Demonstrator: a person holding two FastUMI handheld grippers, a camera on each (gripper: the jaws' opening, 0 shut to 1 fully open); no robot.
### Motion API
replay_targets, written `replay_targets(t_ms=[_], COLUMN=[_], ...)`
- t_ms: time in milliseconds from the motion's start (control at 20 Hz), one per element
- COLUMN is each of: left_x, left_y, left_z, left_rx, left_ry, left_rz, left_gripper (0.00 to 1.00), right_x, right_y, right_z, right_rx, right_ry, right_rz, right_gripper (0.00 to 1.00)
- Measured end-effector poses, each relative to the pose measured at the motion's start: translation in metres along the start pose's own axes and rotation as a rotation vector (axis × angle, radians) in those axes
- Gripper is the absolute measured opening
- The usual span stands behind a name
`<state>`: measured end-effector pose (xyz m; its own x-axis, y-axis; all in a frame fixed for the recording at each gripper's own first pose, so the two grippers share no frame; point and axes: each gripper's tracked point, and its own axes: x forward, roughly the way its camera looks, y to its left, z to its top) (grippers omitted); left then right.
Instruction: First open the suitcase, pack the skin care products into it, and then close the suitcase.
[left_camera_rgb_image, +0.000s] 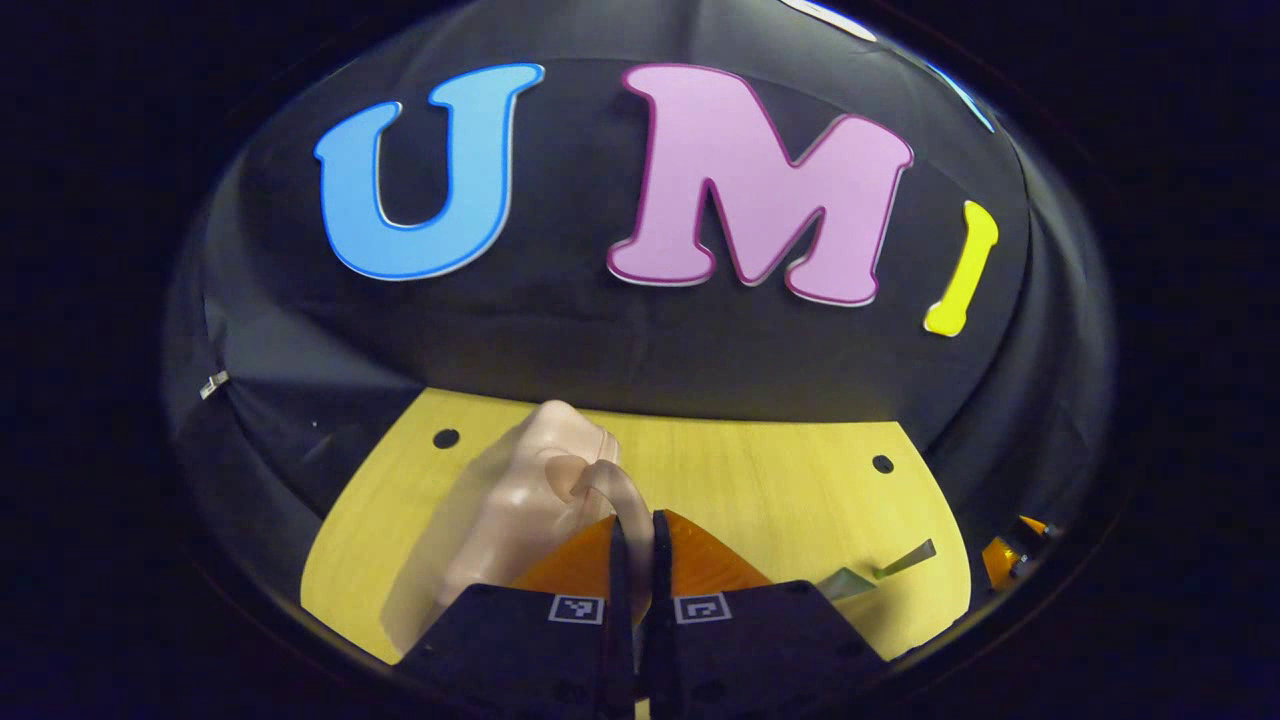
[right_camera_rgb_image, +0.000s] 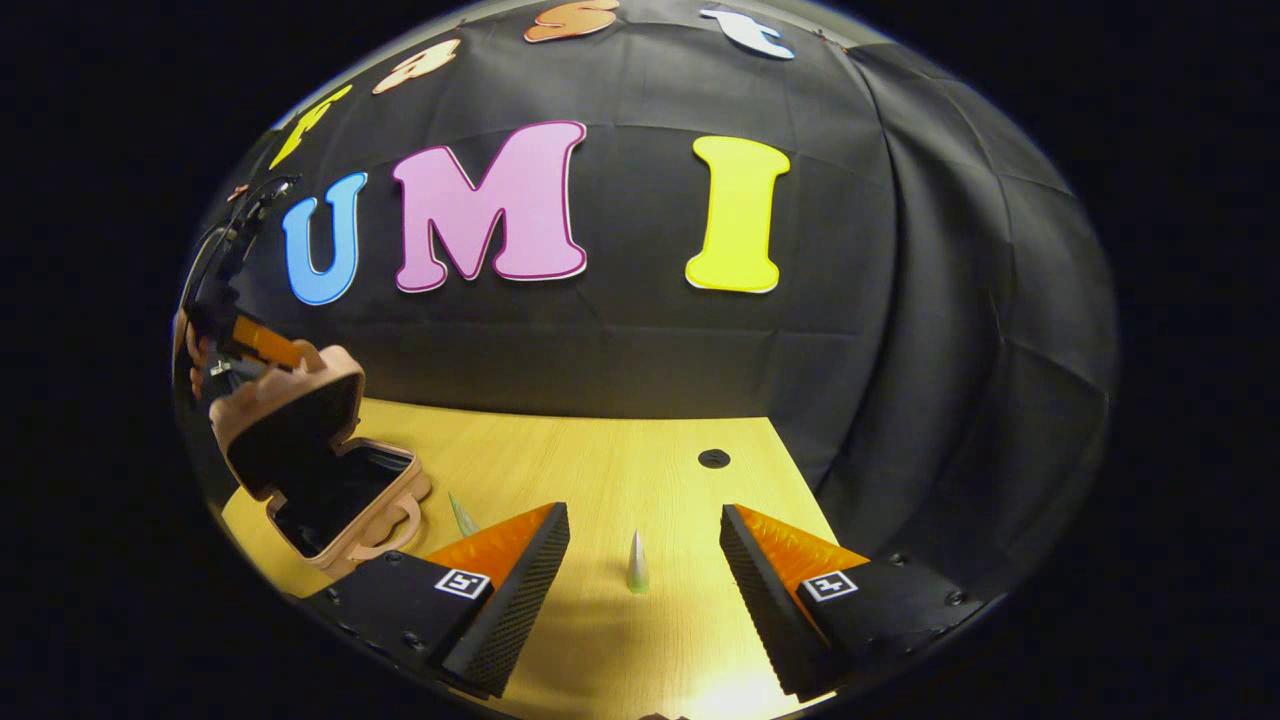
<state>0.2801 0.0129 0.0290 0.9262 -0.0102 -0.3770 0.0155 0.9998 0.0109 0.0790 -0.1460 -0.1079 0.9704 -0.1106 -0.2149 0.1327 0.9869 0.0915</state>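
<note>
Yellow wooden table (right_camera_rgb_image: 600, 470) against black cloth wall: left gripper (left_camera_rgb_image: 636, 530), jaws pinched on the suitcase (right_camera_rgb_image: 320, 460) lid's handle (left_camera_rgb_image: 600, 480), props it open so right gripper (right_camera_rgb_image: 640, 540), jaws wide, can take the small tube (right_camera_rgb_image: 636, 565) lying between its fingers.

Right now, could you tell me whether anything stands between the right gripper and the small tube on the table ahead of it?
Nothing visible does. The tube lies on bare table ahead of the right gripper, whose jaws are open.
</note>
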Motion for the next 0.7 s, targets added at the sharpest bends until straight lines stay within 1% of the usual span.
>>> replay_targets(t_ms=[150,200,300,350,450,500,550,700], left_x=[-0.011,-0.012,-0.008,0.0,0.014,0.021,0.03,0.061], left_y=[0.089,0.116,0.184,0.208,0.246,0.268,0.284,0.329], left_z=[0.029,0.033,0.038,0.035,0.024,0.017,0.01,-0.016], left_rx=[0.037,0.059,0.11,0.105,0.093,0.107,0.109,0.032], left_ry=[-0.063,-0.075,-0.107,-0.129,-0.131,-0.122,-0.115,-0.094], left_rz=[0.077,0.102,0.192,0.207,0.212,0.223,0.214,0.185], left_gripper=[0.11,0.11,0.11,0.11,0.11,0.11,0.11,0.11], right_x=[-0.004,-0.005,-0.009,-0.01,-0.011,-0.01,-0.01,-0.014], right_y=[0.011,0.014,0.018,0.02,0.024,0.025,0.027,0.033], right_z=[0.008,0.009,0.01,0.011,0.013,0.014,0.014,0.009], right_rx=[0.01,0.013,0.024,0.029,0.021,0.019,0.019,0.018], right_ry=[-0.005,-0.002,0.0,-0.001,0.002,-0.003,-0.004,0.003], right_rz=[-0.022,-0.036,-0.08,-0.103,-0.141,-0.158,-0.171,-0.213], right_gripper=[0.96,0.96,0.97,0.96,0.96,0.97,0.97,0.96])
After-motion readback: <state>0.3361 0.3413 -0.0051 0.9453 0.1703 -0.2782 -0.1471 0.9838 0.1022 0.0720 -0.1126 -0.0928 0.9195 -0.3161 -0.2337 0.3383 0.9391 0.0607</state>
